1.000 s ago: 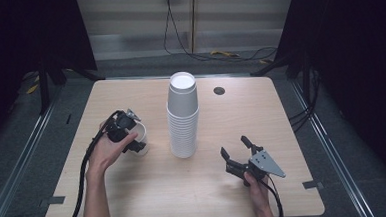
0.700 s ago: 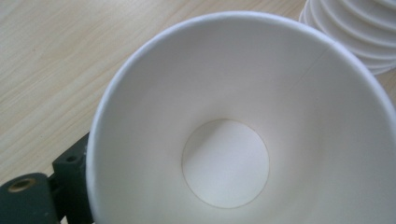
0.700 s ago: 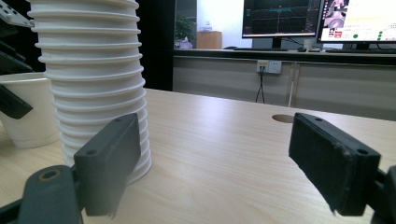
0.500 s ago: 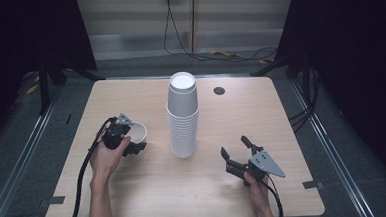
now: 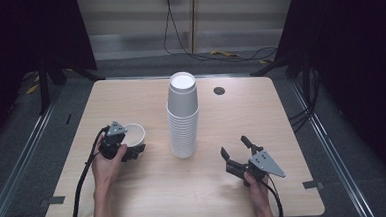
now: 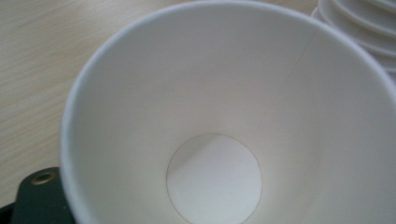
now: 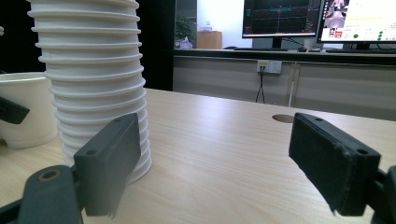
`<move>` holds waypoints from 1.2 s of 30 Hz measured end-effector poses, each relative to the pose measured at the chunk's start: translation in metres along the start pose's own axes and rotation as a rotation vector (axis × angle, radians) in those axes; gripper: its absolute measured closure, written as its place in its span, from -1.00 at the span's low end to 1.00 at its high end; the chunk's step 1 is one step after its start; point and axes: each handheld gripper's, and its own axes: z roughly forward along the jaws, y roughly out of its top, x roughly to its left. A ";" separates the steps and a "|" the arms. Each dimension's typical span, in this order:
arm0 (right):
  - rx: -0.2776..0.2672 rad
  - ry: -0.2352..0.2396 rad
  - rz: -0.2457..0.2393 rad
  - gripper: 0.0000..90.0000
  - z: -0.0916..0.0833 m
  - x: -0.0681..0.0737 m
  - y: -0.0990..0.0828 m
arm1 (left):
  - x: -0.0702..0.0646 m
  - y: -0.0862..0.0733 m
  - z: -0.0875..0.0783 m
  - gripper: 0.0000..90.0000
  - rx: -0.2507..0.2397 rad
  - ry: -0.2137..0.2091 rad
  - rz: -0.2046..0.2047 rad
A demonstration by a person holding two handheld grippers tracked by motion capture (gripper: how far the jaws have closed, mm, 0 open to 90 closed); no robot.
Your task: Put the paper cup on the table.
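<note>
A tall stack of white paper cups [image 5: 183, 116] stands mid-table; it rises at the left of the right gripper view [image 7: 91, 70] and its rims show at the top right of the left gripper view [image 6: 364, 23]. A single white cup [image 5: 134, 134] sits left of the stack. My left gripper [image 5: 129, 148] is shut on it. Its camera looks down into the empty cup [image 6: 215, 140], with one black jaw outside the wall at bottom left. My right gripper [image 5: 235, 149] rests open right of the stack, its jaws [image 7: 224, 154] wide apart with nothing between them.
The wooden table [image 5: 261, 110] has a round cable hole [image 5: 219, 91] at the back right. Cables trail from both grippers over the near edge. Dark floor and metal rails run along both sides. Monitors [image 7: 317, 18] glow in the background of the right gripper view.
My left hand has drawn back toward the near edge and turned, with the single cup still at its jaws. The right gripper and the stack have not moved.
</note>
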 end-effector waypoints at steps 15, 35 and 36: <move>0.000 0.001 0.000 -0.63 0.000 0.000 0.000 | -0.004 -0.024 -0.011 -0.66 -0.079 0.026 -0.069; 0.002 0.002 0.001 -0.63 0.000 0.000 0.000 | -0.033 -0.046 -0.032 -0.65 -0.178 0.090 -0.086; 0.000 0.002 -0.001 -0.63 0.000 0.000 0.000 | -0.036 -0.045 -0.033 -0.65 -0.183 0.096 -0.073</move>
